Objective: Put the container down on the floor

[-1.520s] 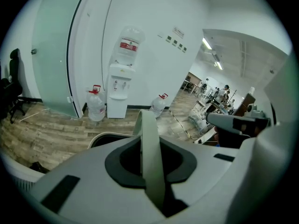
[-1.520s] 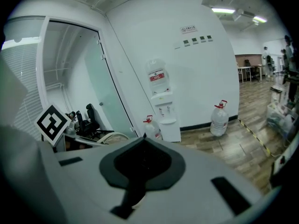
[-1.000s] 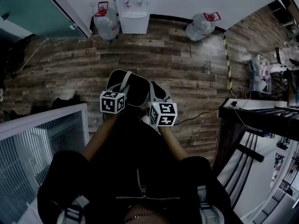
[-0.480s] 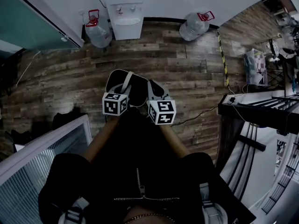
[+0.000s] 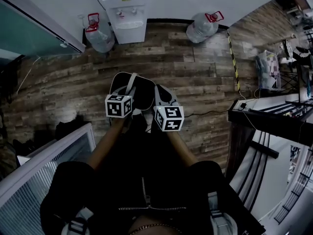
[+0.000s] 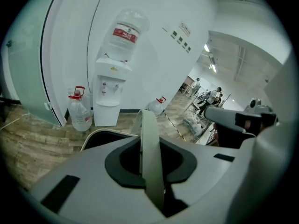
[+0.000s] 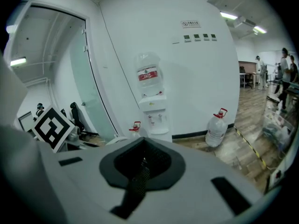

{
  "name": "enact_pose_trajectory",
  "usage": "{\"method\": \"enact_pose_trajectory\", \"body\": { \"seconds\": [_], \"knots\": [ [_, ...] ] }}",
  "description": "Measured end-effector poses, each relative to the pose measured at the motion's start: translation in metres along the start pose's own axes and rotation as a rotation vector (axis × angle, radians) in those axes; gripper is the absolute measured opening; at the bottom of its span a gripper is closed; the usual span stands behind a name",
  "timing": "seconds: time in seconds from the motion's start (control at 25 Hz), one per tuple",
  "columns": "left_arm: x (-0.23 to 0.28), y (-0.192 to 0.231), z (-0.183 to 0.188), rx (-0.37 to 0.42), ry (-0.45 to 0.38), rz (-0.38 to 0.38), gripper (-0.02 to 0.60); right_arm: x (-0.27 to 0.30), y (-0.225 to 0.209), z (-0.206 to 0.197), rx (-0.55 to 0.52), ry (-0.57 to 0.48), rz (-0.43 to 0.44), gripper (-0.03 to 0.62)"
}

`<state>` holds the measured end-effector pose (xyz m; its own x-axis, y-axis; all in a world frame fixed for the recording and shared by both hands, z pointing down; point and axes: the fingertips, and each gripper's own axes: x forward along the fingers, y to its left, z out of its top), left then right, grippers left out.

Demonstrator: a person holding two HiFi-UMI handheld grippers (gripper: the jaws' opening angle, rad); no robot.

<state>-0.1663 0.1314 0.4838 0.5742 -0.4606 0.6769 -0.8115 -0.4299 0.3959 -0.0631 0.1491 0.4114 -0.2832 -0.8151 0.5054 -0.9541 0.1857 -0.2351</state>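
A black container (image 5: 139,91) with a pale rim hangs between my two grippers over the wooden floor (image 5: 195,67), just ahead of the person's legs. My left gripper (image 5: 128,91) is shut on a pale strap (image 6: 149,148) of the container, whose pale rim (image 6: 96,135) curves beyond the jaws. My right gripper (image 5: 161,101) grips the container's right side. From that gripper's own view, the right gripper (image 7: 139,177) is shut on a dark mesh strip (image 7: 136,186). The container's base is hidden.
A white water dispenser (image 5: 124,6) stands at the far wall between two water bottles (image 5: 98,33) (image 5: 203,27). A black rack (image 5: 274,121) is at the right, with a cable (image 5: 208,121) on the floor beside it. A white-framed panel (image 5: 44,165) is at lower left.
The head view has drifted, so the dispenser and bottles sit higher and further left. Both grippers keep their hold on the container, close together as before.
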Motion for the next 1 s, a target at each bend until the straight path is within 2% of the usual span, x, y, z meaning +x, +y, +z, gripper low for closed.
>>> {"method": "enact_pose_trajectory", "body": {
  "seconds": [0.28,0.6,0.8,1.0],
  "knots": [
    [0.048,-0.014,0.036,-0.017,-0.001,0.017,0.055,0.036,-0.043,0.027,0.002,0.001,0.043,0.009],
    [0.108,-0.038,0.089,-0.083,-0.034,0.048,0.057,0.057,-0.115,0.074,-0.001,-0.003,0.094,0.009],
    [0.143,-0.056,0.118,-0.099,-0.053,0.056,0.055,0.062,-0.166,0.089,0.023,-0.013,0.067,0.009],
    [0.173,-0.068,0.144,-0.100,-0.054,0.041,0.055,0.068,-0.200,0.097,0.061,-0.016,0.028,0.009]
  ]
}}
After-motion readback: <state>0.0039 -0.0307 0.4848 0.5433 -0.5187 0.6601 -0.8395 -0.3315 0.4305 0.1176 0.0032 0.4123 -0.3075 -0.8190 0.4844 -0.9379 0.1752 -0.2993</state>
